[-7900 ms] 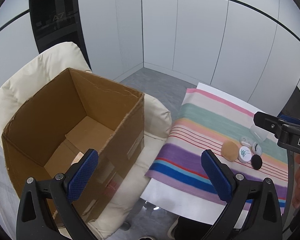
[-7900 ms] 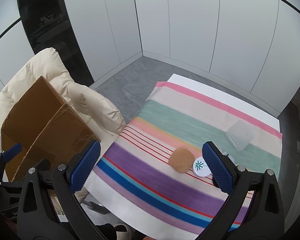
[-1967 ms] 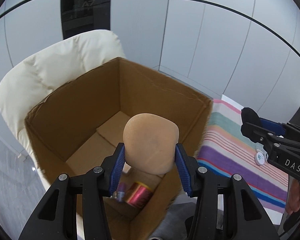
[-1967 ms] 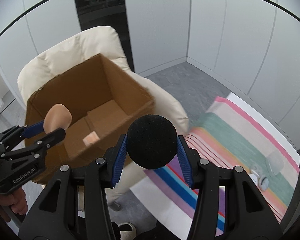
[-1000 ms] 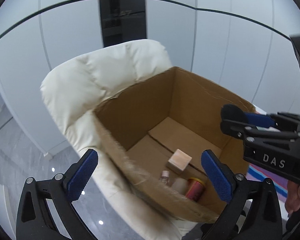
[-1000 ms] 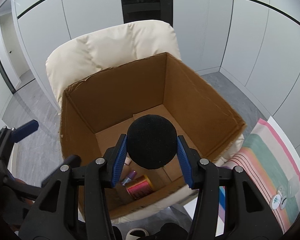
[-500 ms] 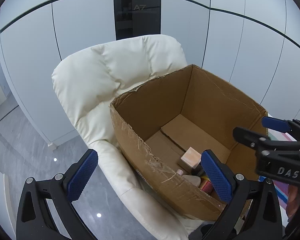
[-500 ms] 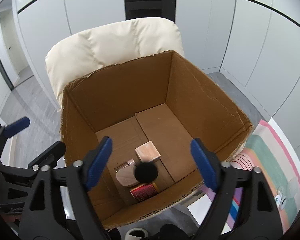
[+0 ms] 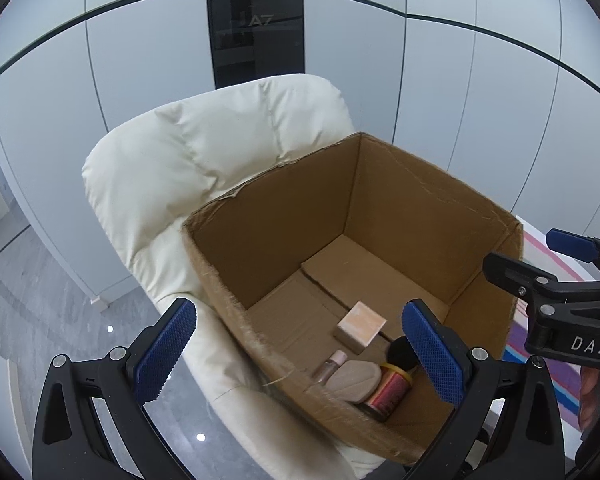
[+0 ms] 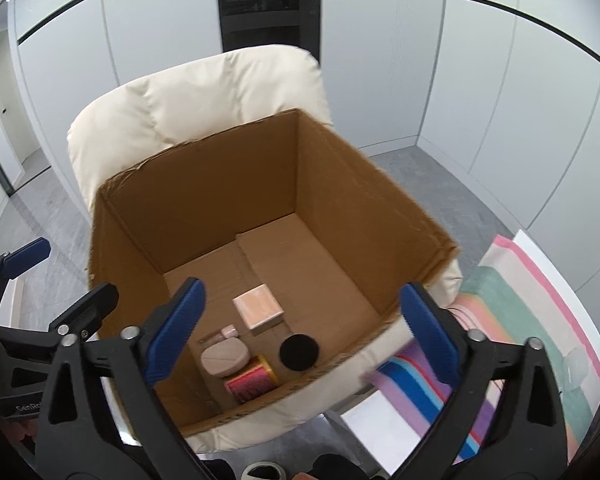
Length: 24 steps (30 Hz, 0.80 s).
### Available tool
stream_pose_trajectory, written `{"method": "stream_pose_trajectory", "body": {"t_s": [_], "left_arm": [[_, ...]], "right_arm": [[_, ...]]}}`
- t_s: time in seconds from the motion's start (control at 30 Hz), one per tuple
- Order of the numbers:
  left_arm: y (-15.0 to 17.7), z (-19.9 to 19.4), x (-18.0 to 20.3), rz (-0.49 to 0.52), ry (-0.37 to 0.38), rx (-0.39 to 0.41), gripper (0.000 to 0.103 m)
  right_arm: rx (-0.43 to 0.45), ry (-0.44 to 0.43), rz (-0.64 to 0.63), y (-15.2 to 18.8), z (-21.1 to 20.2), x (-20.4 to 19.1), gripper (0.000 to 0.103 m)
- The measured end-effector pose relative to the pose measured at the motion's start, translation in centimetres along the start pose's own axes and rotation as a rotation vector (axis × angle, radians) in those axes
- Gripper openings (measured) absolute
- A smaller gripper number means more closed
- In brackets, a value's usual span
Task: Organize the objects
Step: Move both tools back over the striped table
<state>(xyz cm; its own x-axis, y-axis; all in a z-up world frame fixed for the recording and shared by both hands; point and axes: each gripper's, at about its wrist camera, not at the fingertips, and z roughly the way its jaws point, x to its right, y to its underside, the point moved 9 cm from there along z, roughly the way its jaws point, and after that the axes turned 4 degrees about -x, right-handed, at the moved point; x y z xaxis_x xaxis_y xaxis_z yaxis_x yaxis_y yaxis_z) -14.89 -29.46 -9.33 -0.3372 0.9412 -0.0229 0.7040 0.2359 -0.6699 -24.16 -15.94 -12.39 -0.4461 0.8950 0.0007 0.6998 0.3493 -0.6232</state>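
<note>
An open cardboard box (image 9: 432,200) (image 10: 340,200) sits on a cream chair (image 9: 204,152) (image 10: 204,92). On its floor lie a black round puff (image 10: 299,352) (image 9: 400,354), a tan puff (image 10: 225,357) (image 9: 354,376), a small pink square box (image 10: 259,307) (image 9: 360,325), a red can (image 10: 252,378) (image 9: 388,390) and a small pink bottle (image 10: 222,334) (image 9: 332,364). My left gripper (image 9: 300,352) is open and empty above the box's near left wall. My right gripper (image 10: 300,328) is open and empty above the box.
A striped cloth on a white table (image 10: 512,320) (image 9: 540,264) lies to the right of the chair, with a clear plastic lid (image 10: 576,368) on it. Grey floor (image 10: 452,184) and white wall panels surround the chair. The right gripper also shows in the left view (image 9: 556,272).
Both grippers held puffs two seconds ago. The left opened first, then the right let go of the black puff, which now lies on the box floor. Both grippers stay open.
</note>
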Motion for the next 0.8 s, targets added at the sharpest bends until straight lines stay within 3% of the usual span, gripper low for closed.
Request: {"method": "stream_pose_trajectory", "body": {"t_s": [0.3, 0.8], "left_arm": [[-0.8, 0.3, 2.8, 0.032, -0.001, 0.019, 0.103], [-1.3, 1.0, 8.6, 0.098, 0.063, 0.015, 0.103]], "right_arm": [[-0.001, 0.043, 0.059, 0.5, -0.5, 4.2, 0.102], [-0.004, 0.092, 0.163, 1.9, -1.6, 11.7, 0.102]]}}
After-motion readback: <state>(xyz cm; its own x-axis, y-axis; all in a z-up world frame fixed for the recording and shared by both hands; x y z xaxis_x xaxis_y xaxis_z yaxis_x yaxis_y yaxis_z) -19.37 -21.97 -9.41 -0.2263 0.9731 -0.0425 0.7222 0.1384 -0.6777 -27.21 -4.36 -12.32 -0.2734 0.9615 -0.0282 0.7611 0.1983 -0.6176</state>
